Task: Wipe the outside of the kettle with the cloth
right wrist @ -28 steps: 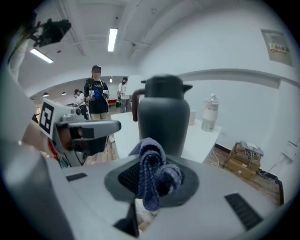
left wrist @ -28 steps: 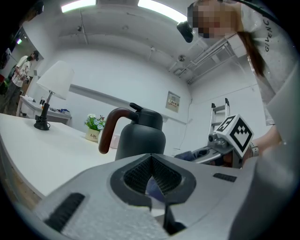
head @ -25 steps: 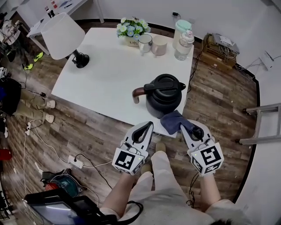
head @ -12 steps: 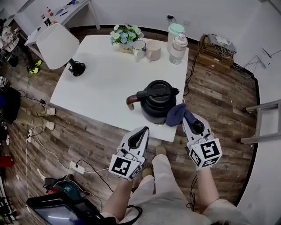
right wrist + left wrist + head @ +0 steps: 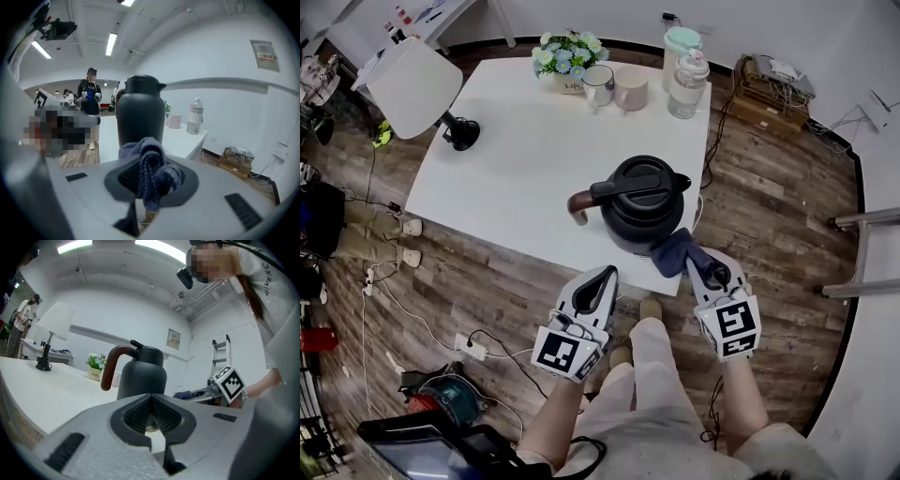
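A matte black kettle (image 5: 642, 206) with a brown handle (image 5: 579, 203) stands near the front edge of the white table (image 5: 516, 159). My right gripper (image 5: 701, 264) is shut on a dark blue cloth (image 5: 672, 255), which presses against the kettle's lower right side. In the right gripper view the cloth (image 5: 151, 173) bunches between the jaws just before the kettle (image 5: 139, 117). My left gripper (image 5: 602, 279) hovers off the table's front edge, shut and empty; its view shows the kettle (image 5: 140, 375) ahead.
At the table's far edge stand a flower pot (image 5: 564, 58), two mugs (image 5: 617, 87), a clear bottle (image 5: 687, 82) and a jar (image 5: 678, 44). A white lamp (image 5: 414, 84) stands at the left. Wooden floor with cables lies around; a person stands in the distance (image 5: 89, 93).
My right gripper has carried the cloth up from the table's edge onto the kettle's right side. The left gripper has stayed about where it was.
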Motion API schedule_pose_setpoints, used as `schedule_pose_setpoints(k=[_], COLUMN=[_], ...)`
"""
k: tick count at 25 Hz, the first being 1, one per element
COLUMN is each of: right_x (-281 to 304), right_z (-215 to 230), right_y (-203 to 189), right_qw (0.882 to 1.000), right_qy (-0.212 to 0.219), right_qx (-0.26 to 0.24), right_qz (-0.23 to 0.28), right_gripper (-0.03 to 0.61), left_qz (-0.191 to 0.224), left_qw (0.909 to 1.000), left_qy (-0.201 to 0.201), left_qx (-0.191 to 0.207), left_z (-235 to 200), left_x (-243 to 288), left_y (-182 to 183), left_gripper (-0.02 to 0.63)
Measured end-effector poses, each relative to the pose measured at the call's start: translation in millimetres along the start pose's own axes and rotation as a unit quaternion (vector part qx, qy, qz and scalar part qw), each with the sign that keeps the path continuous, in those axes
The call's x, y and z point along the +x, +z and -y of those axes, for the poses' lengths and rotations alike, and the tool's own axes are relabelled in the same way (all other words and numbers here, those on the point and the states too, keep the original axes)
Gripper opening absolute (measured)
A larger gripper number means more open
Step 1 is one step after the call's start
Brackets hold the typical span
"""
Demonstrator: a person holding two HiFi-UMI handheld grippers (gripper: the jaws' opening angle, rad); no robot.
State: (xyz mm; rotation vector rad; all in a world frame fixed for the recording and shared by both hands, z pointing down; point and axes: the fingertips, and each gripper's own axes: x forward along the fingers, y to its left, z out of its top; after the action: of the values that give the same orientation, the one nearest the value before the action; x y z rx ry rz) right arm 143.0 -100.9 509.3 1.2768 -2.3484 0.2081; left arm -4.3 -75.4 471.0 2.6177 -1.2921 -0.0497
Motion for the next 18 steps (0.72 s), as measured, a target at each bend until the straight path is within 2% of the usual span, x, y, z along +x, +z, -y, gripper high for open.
schedule_pose_setpoints(k=[2,4,7,9,11,13,15,18], right_x=[-23,-47,-73,-73,-58,-35,-13,-3], right_z=[5,3,-24,-50,-75,-93,-102,-96], right_y=[28,68,131,165,187,192,186,182], right_qw=[0.999,0.995,0.982,0.972,0.968,0.972,0.979,0.982], right_qy=[-0.010,-0.002,0.047,0.082,0.107,0.119,0.112,0.087], right_qx=[-0.012,-0.016,0.000,-0.009,-0.027,-0.031,-0.022,0.002], right_qz=[0.038,0.096,0.183,0.219,0.227,0.200,0.166,0.166], right_gripper=[0.061,0.061,0.061,0.061,0.061,0.061,0.061,0.061], left_qz=[0.002,0.009,0.021,0.028,0.032,0.032,0.028,0.022], left_qw=[1.0000,1.0000,0.9998,0.9995,0.9993,0.9991,0.9990,0.9988], left_qy=[0.000,0.000,0.004,0.008,0.015,0.025,0.034,0.043], left_qx=[-0.001,0.000,0.004,0.009,0.011,0.011,0.010,0.007], left_z=[0,0,0,-1,-5,-10,-15,-21], left_x=[-1,-1,-5,-9,-13,-19,-26,-31], left_y=[2,9,23,33,39,41,39,33], left_gripper=[0.008,0.008,0.008,0.008,0.008,0.008,0.008,0.008])
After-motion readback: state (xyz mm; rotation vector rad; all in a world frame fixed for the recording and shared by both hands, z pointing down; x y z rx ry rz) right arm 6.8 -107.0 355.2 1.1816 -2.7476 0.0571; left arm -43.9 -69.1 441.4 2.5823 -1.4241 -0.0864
